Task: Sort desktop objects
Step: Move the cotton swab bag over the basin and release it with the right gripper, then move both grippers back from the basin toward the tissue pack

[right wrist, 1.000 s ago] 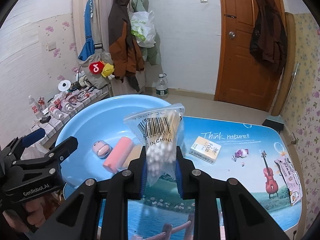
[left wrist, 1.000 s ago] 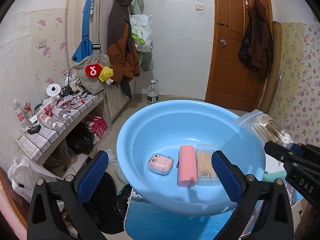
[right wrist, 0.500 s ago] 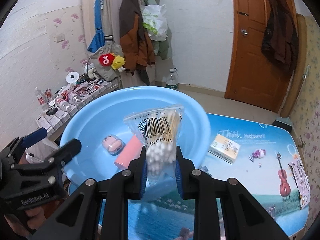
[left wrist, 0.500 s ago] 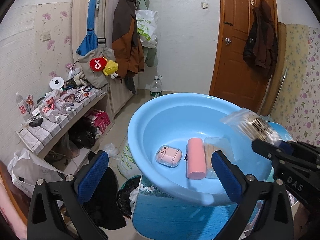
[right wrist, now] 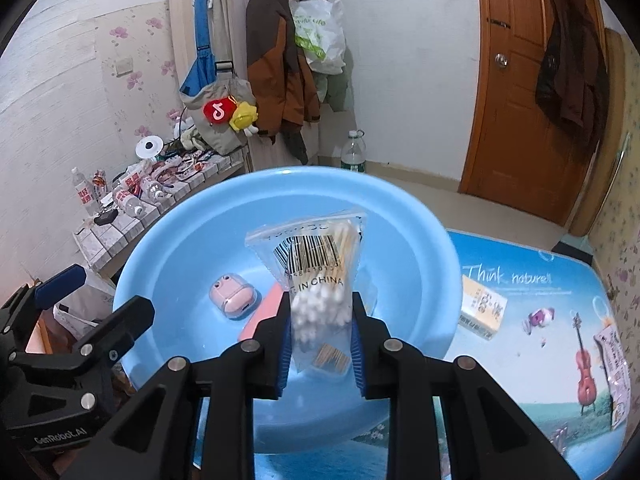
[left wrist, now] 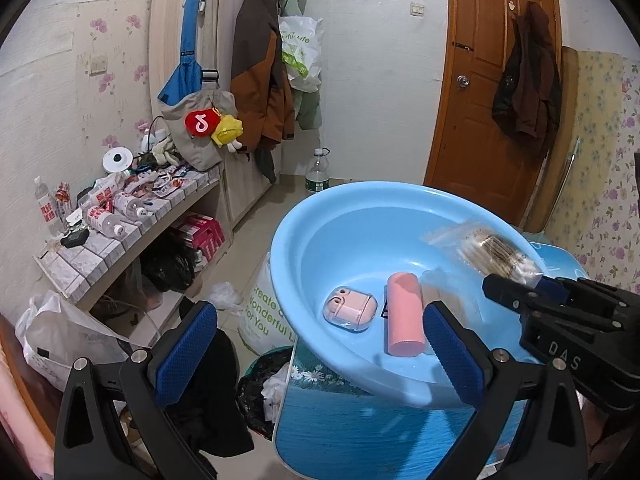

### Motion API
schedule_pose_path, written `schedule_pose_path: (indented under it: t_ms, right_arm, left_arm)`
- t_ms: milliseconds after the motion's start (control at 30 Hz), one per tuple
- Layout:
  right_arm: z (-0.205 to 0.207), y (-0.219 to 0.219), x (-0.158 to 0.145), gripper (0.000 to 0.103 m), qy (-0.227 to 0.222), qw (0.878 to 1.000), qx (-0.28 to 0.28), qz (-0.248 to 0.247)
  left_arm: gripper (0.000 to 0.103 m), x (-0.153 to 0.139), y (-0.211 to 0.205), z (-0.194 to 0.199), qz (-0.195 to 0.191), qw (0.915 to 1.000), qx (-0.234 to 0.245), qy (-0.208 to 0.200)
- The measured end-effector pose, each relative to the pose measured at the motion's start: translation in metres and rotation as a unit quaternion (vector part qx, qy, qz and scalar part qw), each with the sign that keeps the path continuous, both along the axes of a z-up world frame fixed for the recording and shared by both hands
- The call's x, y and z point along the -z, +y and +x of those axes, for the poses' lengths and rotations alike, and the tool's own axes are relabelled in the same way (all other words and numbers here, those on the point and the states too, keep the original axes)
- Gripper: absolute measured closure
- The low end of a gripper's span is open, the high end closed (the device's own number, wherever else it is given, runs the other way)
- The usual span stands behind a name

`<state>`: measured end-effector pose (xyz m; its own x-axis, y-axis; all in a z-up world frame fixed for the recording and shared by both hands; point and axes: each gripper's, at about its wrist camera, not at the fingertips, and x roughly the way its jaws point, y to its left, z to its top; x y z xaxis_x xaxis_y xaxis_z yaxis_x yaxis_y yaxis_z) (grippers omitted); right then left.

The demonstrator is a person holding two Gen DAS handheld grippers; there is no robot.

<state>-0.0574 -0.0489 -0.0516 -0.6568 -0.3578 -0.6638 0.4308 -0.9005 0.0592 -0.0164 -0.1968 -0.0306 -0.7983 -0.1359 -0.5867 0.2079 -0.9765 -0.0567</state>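
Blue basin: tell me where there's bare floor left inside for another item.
In the blue basin, the far and left floor beyond the pink earbud case lies bare. The near middle is crowded: case, pink tube and clear box lie side by side. The right gripper, jaws opening, has the cotton swab bag between them over that cluster.

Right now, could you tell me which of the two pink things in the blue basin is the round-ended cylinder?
The pink cylinder, lying on its side. Beside it, the pink earbud case is a squat rounded box under a clear cover.
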Motion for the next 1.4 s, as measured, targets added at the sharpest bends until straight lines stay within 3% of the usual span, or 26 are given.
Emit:
schedule_pose_path:
  t_ms: [100, 133, 967, 1167, 1400]
  right_arm:
    - [0.002, 0.001, -0.001, 0.038, 0.013, 1.000, 0.007, 0.001]
    - [0.002, 0.002, -0.002, 0.035, 0.020, 1.000, 0.010, 0.004]
    - [0.013, 0.013, -0.006, 0.034, 0.015, 1.000, 0.009, 0.005]
    - [0.017, 0.025, -0.015, 0.019, 0.024, 1.000, 0.014, -0.006]
    - [0.026, 0.049, -0.028, 0.017, 0.035, 0.999, 0.025, -0.017]
  left_arm:
    - [0.000, 0.000, 0.000, 0.000, 0.000, 1.0000, 0.000, 0.000]
    - [0.000, 0.000, 0.000, 0.000, 0.000, 1.0000, 0.000, -0.001]
    - [0.000, -0.009, 0.011, 0.003, -0.008, 0.9999, 0.004, 0.005]
    - [0.000, -0.021, 0.016, 0.007, -0.016, 0.9998, 0.001, 0.014]
    - [0.000, -0.034, 0.037, 0.014, -0.027, 0.9992, 0.013, 0.025]
